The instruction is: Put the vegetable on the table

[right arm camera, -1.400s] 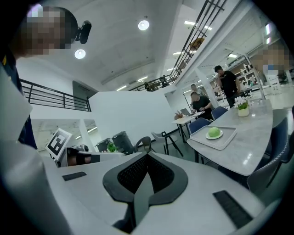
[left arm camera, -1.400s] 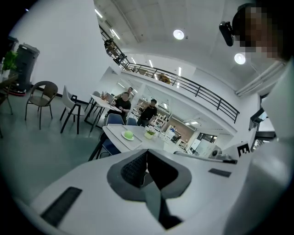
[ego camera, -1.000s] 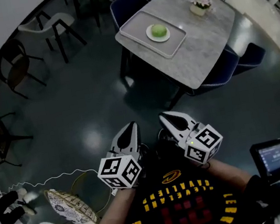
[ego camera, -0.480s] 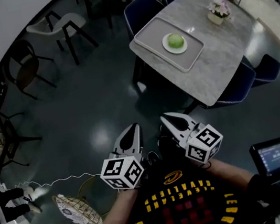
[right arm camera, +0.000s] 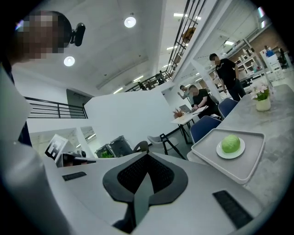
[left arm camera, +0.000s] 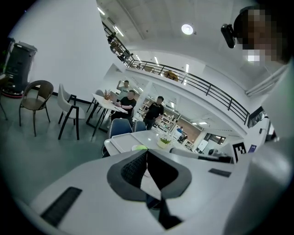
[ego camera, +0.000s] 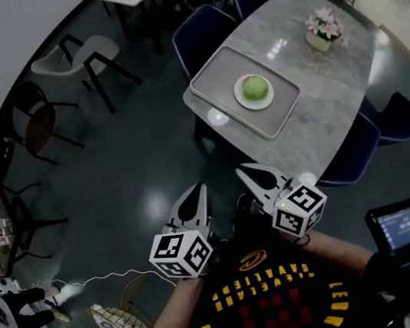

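Left gripper (ego camera: 197, 190) and right gripper (ego camera: 244, 170) both pressed together, empty; green vegetable (left arm camera: 140, 147) half hidden behind left gripper's tip.

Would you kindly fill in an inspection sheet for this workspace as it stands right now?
Surface: grey marbled table, carrying a tray and a flower pot.
Job's things: green vegetable on a white plate, which sits in a grey tray; not yet on the table itself.
Clutter: flower pot near the table's far edge.
Grippers: left gripper and right gripper both shut and empty, held short of the table.
Cables: white cable lying on the floor at the left.
Surroundings: blue chairs around the table; white chair nearby; people at a farther table.
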Demonstrator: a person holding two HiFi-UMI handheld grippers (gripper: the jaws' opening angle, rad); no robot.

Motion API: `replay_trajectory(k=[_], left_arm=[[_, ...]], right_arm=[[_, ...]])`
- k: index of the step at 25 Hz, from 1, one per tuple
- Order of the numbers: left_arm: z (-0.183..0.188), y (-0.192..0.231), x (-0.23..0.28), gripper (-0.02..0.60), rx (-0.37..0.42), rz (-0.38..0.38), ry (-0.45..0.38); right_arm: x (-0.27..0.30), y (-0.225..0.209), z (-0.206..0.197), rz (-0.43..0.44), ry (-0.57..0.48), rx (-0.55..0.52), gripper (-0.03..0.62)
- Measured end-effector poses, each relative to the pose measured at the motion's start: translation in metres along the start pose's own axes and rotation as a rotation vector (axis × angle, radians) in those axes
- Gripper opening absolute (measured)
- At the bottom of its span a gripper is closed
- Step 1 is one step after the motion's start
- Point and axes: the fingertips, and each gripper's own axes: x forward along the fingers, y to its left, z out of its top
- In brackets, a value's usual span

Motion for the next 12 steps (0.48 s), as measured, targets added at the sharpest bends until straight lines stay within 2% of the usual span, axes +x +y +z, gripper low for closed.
replay_trajectory(k=[5, 12], left_arm=[[0.025, -0.006, 0.049, 0.003, 0.024, 0.004, 0.008], [0.034, -0.021, 0.11, 0.003, 0.05, -0.04, 0.05]], right_arm=[[0.014, -0.044, 0.038, -0.01, -0.034, 0.005, 0.004], [0.011, -0.099, 0.066, -0.065, -0.082, 0.026, 0.005]])
